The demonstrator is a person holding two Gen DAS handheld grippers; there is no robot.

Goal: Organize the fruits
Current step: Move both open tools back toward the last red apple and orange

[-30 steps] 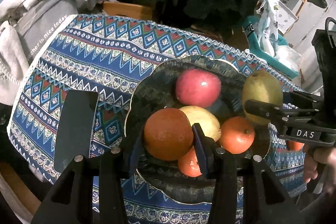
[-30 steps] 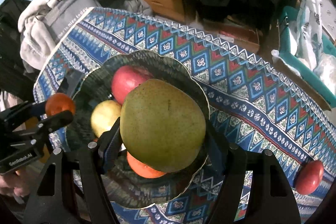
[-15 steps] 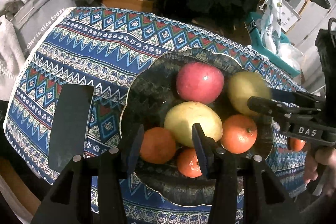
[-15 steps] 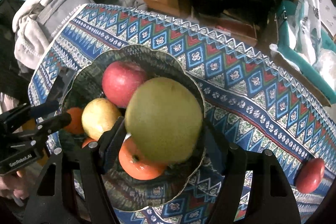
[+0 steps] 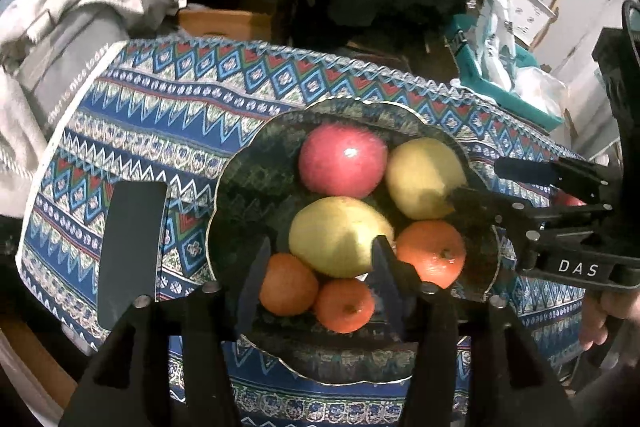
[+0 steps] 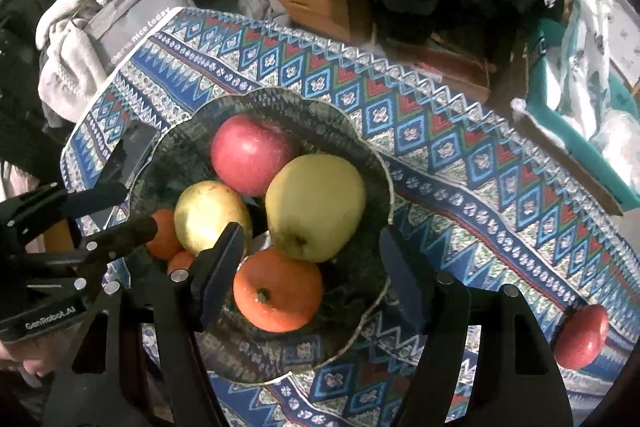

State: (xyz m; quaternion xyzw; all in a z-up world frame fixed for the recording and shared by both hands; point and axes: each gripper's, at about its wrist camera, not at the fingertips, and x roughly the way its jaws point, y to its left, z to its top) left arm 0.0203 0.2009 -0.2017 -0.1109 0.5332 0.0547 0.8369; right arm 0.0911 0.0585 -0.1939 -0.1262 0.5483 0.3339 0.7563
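A dark scalloped bowl [image 6: 370, 163] on the patterned cloth holds six fruits: a red apple [image 6: 248, 155] at the back, a large green pear [image 6: 316, 207] beside it, a smaller yellow pear [image 6: 206, 217], and three oranges at the front, the biggest [image 6: 278, 293] stem-up. Another red apple [image 6: 580, 337] lies alone on the cloth, well apart from the bowl.

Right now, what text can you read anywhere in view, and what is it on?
"DAS": right gripper body.
"GenRobot.AI": left gripper body.
"...is nice today": grey fabric beside the table; its first word is unclear.
Print on the white bag is too blurred to read.
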